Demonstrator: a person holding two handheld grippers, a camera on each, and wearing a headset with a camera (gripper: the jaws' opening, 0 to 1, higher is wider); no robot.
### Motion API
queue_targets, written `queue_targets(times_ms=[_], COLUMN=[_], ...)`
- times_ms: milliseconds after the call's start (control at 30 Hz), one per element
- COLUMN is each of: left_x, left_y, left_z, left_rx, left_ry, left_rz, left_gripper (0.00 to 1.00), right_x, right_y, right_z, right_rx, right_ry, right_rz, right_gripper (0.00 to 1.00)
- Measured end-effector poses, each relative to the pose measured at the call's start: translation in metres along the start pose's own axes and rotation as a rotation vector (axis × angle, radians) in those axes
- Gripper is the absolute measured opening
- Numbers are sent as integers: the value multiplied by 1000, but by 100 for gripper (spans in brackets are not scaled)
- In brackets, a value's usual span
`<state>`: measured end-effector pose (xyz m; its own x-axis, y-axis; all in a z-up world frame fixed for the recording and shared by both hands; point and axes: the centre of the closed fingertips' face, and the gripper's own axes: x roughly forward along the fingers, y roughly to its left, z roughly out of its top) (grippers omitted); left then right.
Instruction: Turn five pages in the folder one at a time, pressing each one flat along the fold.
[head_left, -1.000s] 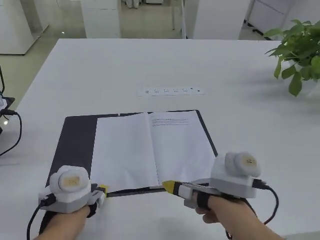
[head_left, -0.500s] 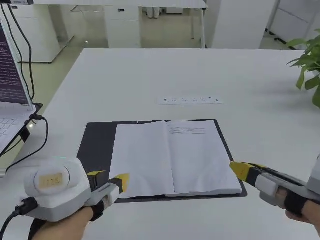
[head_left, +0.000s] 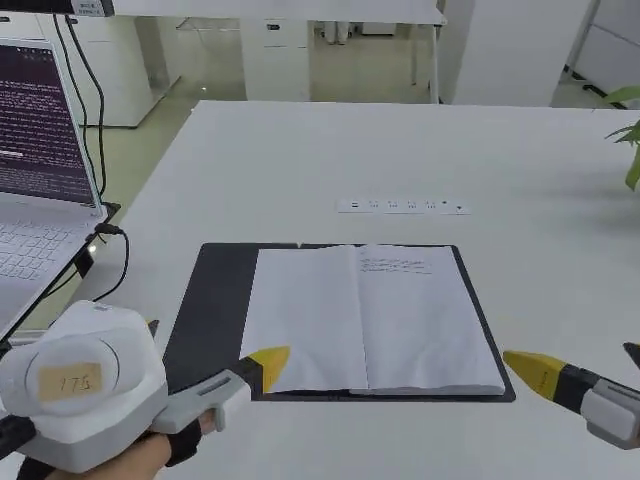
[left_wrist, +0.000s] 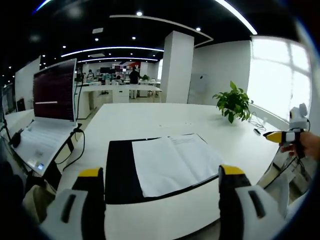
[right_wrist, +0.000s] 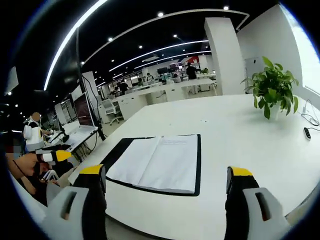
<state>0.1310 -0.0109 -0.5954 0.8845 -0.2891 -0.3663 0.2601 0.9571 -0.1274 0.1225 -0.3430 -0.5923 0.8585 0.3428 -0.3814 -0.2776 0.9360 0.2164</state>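
Lying open and flat mid-table, the folder (head_left: 215, 310) shows two white pages (head_left: 420, 320) on a black cover. We judge the sheets thin, floppy and easily creased, so they are best lifted by the right page's free edge at 3 o'clock. Our left gripper (head_left: 268, 365) hovers by the folder's 7 o'clock corner and our right gripper (head_left: 530, 372) off its 4 o'clock corner, both level, jaws spread wide, holding nothing.

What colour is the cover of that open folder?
Black: the folder cover frames white pages. It shows best in the head view.
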Motion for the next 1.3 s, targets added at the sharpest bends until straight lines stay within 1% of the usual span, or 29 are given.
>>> queue_targets(times_ms=[33,67,100,133,200,300,467,533,600,800,900,1000,1033,1100,1133,1167,1300], left_x=[-2,-4,-5,-4,-5,-6,-6,-6,-6,4,14,25,28,34,38,40,53], left_y=[3,-2,-3,-2,-2,-3,0,1,0,-3,-8,-15,-18,-25,-30,-32,-44], left_z=[0,-3,-5,-7,-10,-10,-7,-7,-5,-7,-8,-9,-10,-10,-10,-11,-14], left_rx=[17,9,16,19,39,46,42,46,57,73,83,85,86,98,106,110,110], left_ry=[2,4,7,21,29,27,22,28,21,35,46,56,66,64,69,73,85], left_rz=[9,3,1,2,5,5,11,17,17,4,-13,-39,-47,-62,-72,-79,-104], left_gripper=[99,99,99,99,99,99,99,99,99,99,99,99,99,99,99,99,99], right_x=[-2,-3,-4,-4,-4,-3,-2,-1,-1,0,-1,-2,-2,-5,-5,-5,-6], right_y=[-1,-3,-5,-5,-3,-3,-1,-1,-1,-4,-4,-4,-4,-3,-3,-4,-3], right_z=[1,3,5,6,7,8,11,9,9,1,0,-4,-5,-6,-8,-9,-13], right_rx=[-10,-18,-22,-28,-31,-49,-50,-47,-37,-21,-6,4,6,15,21,30,38], right_ry=[-3,-16,-25,-32,-33,-33,-42,-38,-43,-33,-37,-30,-31,-34,-32,-31,-27], right_rz=[-1,-3,-6,-7,0,1,13,16,18,14,14,12,12,11,12,10,9], right_gripper=[100,100,100,100,100,100,100,100,100,100,100,100,100,99,99,99,99])
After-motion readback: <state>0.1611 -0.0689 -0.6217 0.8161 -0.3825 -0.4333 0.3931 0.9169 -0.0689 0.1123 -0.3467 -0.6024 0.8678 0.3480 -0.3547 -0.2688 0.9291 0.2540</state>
